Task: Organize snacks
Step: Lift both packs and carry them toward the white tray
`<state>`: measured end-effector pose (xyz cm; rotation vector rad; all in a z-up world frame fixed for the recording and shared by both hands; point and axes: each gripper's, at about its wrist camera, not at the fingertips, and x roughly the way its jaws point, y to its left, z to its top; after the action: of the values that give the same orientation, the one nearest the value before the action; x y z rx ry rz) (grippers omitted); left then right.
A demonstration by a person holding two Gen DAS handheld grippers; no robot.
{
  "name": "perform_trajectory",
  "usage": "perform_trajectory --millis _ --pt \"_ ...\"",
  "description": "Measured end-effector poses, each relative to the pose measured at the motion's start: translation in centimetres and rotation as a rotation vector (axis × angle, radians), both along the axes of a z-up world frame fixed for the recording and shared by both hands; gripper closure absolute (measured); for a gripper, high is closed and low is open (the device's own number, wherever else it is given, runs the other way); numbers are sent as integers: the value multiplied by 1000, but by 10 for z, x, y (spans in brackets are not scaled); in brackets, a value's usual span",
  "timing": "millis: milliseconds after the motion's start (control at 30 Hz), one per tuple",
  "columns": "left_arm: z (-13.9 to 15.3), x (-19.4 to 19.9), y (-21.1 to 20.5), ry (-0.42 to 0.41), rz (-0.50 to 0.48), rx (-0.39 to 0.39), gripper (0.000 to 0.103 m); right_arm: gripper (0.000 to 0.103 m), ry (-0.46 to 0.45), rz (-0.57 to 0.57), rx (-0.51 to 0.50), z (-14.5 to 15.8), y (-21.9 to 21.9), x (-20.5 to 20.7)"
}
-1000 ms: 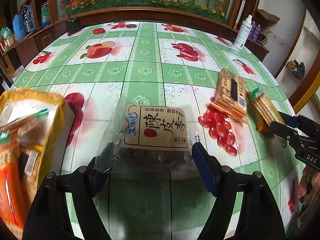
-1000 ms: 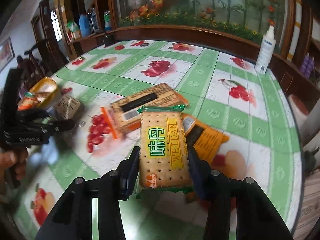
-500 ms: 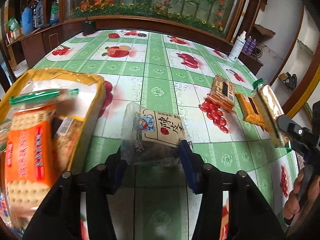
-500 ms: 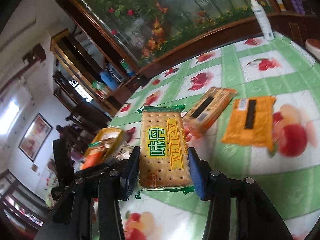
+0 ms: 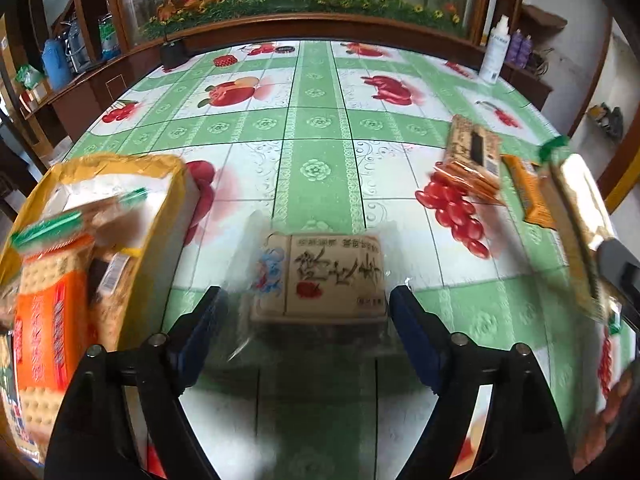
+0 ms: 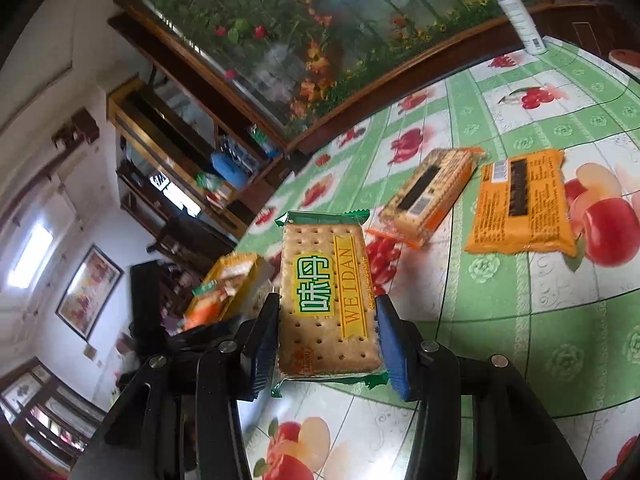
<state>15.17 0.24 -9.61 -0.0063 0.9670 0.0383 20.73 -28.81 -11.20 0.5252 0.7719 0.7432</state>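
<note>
**Cracker pack gripped in the right hand, plum packet loose between the left jaws**

The right gripper (image 6: 326, 336) is clamped on a green-edged cracker pack (image 6: 326, 296), its blue pads pressing the two long sides. The pack's long axis runs straight out along the fingers, away from the camera, label side up, and it is held off the surface (image 6: 520, 300). In the left wrist view the same pack (image 5: 576, 216) shows at the far right, blurred, turned nearly edge-on.

The left gripper (image 5: 304, 320) has just been opening, and its jaws stand wide. Between them lies a clear packet with a beige label (image 5: 320, 280), flat on the green-and-white fruit-print cloth. Its long axis runs across, from one finger toward the other, and neither pad touches it; the image is blurred there.

To the left of that packet stands a yellow box (image 5: 120, 168) already holding several cracker packs, one of them orange (image 5: 52, 320). The box's near wall is just beside the left finger.

Farther right on the surface lie two more packs: a tan one with a black stripe (image 6: 432, 192), angled with one end toward the far edge, and an orange pack (image 6: 520, 204) just beside it, back side up. Both are well apart from the box, with open cloth between. A white spray bottle (image 6: 516, 8) stands at the far edge by the wooden rail.
</note>
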Motion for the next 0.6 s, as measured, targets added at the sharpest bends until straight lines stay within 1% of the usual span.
perform_trajectory --millis 67,133,167,200,233,333,433,500,600 --pt "-6 8 -6 4 9 28 14 55 -1 -23 -1 -1 -5 2" --pt "-6 9 -6 -22 20 33 15 55 7 -45 4 -4 -10 3" --pt "-7 8 -6 -35 20 37 16 55 11 -55 3 -5 -13 5" --pt "-7 6 -7 -51 11 32 21 55 13 -66 1 -5 -15 5" --pt "-6 3 -8 -67 3 20 30 55 10 -77 4 -5 -18 5" --pt "0 -6 -10 -100 0 25 38 55 -4 -97 5 -2 -22 5" --pt "8 -20 -9 -133 6 24 42 55 -21 -105 -3 1 -22 2" --pt "14 -31 -9 -153 8 34 44 55 -36 -108 -13 4 -21 1" --pt "24 -47 -6 -185 14 51 50 55 -48 -104 -22 5 -18 0"
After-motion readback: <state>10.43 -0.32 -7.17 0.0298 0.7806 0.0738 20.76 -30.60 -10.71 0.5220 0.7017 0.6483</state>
